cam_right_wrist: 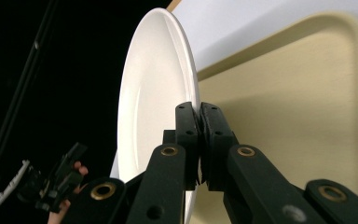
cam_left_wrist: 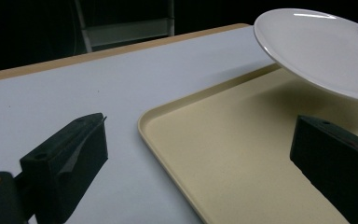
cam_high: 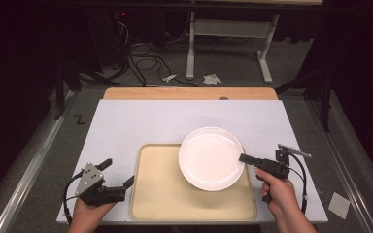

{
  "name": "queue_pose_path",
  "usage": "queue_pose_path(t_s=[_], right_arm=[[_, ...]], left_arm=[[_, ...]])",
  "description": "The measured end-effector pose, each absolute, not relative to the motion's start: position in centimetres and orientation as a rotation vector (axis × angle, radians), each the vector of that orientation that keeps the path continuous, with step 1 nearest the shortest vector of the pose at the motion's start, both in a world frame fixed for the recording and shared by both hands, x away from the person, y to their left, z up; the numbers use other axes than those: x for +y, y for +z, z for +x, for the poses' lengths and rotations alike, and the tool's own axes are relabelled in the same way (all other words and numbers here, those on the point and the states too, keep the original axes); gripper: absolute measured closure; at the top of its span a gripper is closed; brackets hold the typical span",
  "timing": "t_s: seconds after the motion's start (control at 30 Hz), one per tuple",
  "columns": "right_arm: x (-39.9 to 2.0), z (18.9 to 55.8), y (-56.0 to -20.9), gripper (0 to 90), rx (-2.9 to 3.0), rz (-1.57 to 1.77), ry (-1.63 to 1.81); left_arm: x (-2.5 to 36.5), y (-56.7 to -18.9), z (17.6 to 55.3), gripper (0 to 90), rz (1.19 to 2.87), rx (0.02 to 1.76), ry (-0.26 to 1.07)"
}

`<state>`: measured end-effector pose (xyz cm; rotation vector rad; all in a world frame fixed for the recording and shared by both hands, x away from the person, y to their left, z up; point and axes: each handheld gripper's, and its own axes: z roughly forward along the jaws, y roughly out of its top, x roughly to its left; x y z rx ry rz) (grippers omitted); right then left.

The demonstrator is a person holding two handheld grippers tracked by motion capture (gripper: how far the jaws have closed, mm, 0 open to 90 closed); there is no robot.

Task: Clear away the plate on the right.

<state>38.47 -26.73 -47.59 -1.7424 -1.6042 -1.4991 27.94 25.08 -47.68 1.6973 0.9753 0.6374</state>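
Note:
A white round plate (cam_high: 210, 158) hangs over the right part of a beige tray (cam_high: 161, 194), lifted off it and casting a shadow. My right gripper (cam_high: 243, 158) is shut on the plate's right rim; in the right gripper view the jaws pinch the rim of the plate (cam_right_wrist: 156, 93) at my right gripper (cam_right_wrist: 199, 116). My left gripper (cam_high: 119, 173) stands open at the tray's left edge, one jaw over the white mat and one over the tray. In the left gripper view its wide-apart fingers (cam_left_wrist: 70, 154) straddle the tray's rim (cam_left_wrist: 142, 122), with the plate (cam_left_wrist: 321, 46) hovering beyond.
The tray lies on a white mat (cam_high: 141, 121) over a wooden table (cam_high: 189, 93). Metal rails (cam_high: 34, 160) flank the table. Cables (cam_high: 141, 60), a white table frame (cam_high: 223, 29) and paper scraps (cam_high: 212, 79) are on the floor beyond.

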Motion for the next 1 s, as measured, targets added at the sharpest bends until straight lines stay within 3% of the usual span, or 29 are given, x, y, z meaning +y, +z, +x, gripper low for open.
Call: queue_pose_path(t_s=[0.27, 1.0], right_arm=[[-23.4, 38.6, -47.5, 88.9, -1.678, -1.674, -1.462], [-22.6, 37.8, -49.3, 88.7, -1.741, -1.708, -1.379]], left_arm=[[25.1, -47.7, 28.0, 4.7, 1.691, 0.978, 0.632], [25.1, -47.5, 28.0, 4.7, 1.694, 0.965, 0.637]])
